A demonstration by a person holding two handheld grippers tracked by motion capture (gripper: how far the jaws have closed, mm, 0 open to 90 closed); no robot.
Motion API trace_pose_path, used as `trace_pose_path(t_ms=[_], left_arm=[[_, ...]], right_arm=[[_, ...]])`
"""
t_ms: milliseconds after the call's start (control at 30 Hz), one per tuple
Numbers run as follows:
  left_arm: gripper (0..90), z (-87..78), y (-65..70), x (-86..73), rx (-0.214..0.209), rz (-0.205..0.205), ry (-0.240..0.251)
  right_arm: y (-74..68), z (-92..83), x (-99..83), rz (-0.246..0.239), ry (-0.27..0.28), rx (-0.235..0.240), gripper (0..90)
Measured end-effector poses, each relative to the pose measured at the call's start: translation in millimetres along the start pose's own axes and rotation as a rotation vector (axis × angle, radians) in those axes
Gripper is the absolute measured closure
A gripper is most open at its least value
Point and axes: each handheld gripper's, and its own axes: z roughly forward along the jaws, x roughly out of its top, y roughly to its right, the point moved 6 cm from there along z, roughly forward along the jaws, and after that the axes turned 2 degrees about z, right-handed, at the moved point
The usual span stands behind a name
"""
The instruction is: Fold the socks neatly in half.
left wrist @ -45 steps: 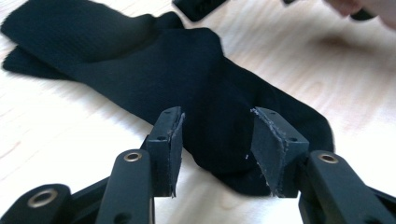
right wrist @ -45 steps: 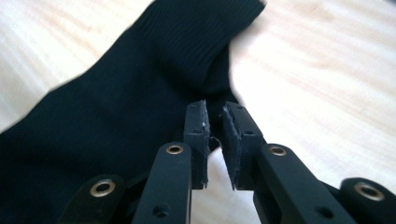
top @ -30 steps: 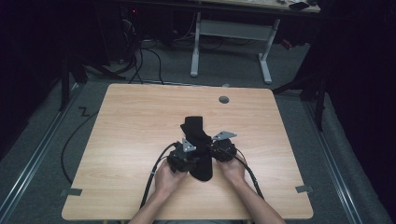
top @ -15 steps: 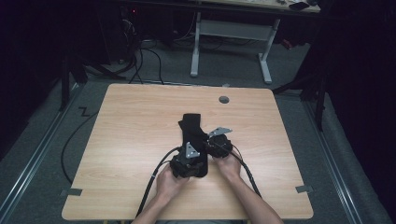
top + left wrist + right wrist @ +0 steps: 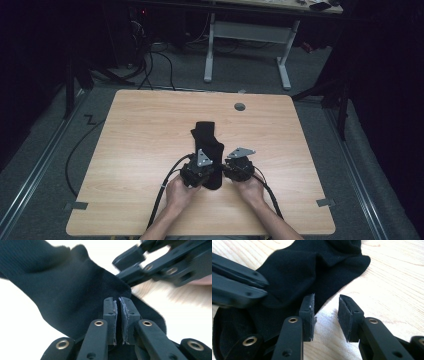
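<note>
Near the table's [image 5: 150,120] front edge, the left gripper [image 5: 119,322], just closing, pinches the black sock [image 5: 207,145]; the right gripper [image 5: 325,315], just opening, empty-jawed, should regrip the fabric edge squarely.

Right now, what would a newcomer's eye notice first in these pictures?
A black sock lies in the middle of the wooden table. At its near end, the left gripper has just closed its jaws on a fold of the fabric. Beside it, the right gripper, jaws just opened, holds nothing.
</note>
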Motion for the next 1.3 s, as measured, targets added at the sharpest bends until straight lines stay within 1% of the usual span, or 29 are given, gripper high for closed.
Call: trace_pose_path(t_ms=[67,200,367,500,633,700,767,833,900,1000,1067,1133,1233,1300], left_arm=[[83.7,-6.2,2.6,3.0,-0.004,0.007,0.008],[83.7,-12.0,9.1,2.2,0.000,0.044,0.001],[83.6,-5.3,16.5,-8.9,-0.033,0.062,-0.020],[83.2,5.1,19.5,-18.9,-0.044,0.078,-0.050],[82.3,6.8,19.1,-19.5,-0.055,0.069,-0.035],[81.4,4.9,19.5,-19.3,-0.056,0.075,-0.034],[79.3,1.4,19.7,-18.4,-0.052,0.079,-0.020],[74.8,-3.1,18.8,-16.9,-0.053,0.067,-0.001],[70.9,-7.1,16.2,-14.6,-0.043,0.056,0.018],[65.1,-11.6,8.5,-10.4,-0.026,0.026,0.038],[62.2,-14.0,2.3,-8.1,-0.018,-0.003,0.052],[59.8,-16.2,-3.5,-6.8,-0.003,-0.014,0.051],[58.2,-19.6,-13.1,-5.5,0.025,-0.033,0.050],[57.3,-21.1,-20.8,-4.8,0.042,-0.045,0.044]], right_arm=[[-0.8,1.2,0.6,-0.004,0.009,-0.011,66.4],[-0.3,2.7,1.0,0.005,0.019,-0.006,66.3],[-0.1,2.8,1.4,0.010,0.014,-0.006,66.1],[0.2,2.9,1.4,0.014,0.014,-0.006,65.4],[1.2,2.7,1.5,0.013,0.012,-0.007,63.7],[2.7,1.8,1.3,0.021,0.005,-0.006,62.1],[4.9,-1.7,1.5,0.028,0.012,-0.014,62.6],[7.8,-8.7,4.1,0.042,0.042,-0.013,65.6],[8.9,-17.2,8.3,0.046,0.072,-0.005,69.7],[2.8,-26.3,14.5,0.015,0.100,0.018,72.6],[-4.1,-26.1,16.9,-0.007,0.096,0.036,72.6],[-9.0,-21.6,18.4,-0.019,0.089,0.049,71.0],[-11.1,-11.9,19.2,-0.011,0.069,0.061,67.2],[-12.0,-5.7,16.7,-0.008,0.041,0.066,67.0]])
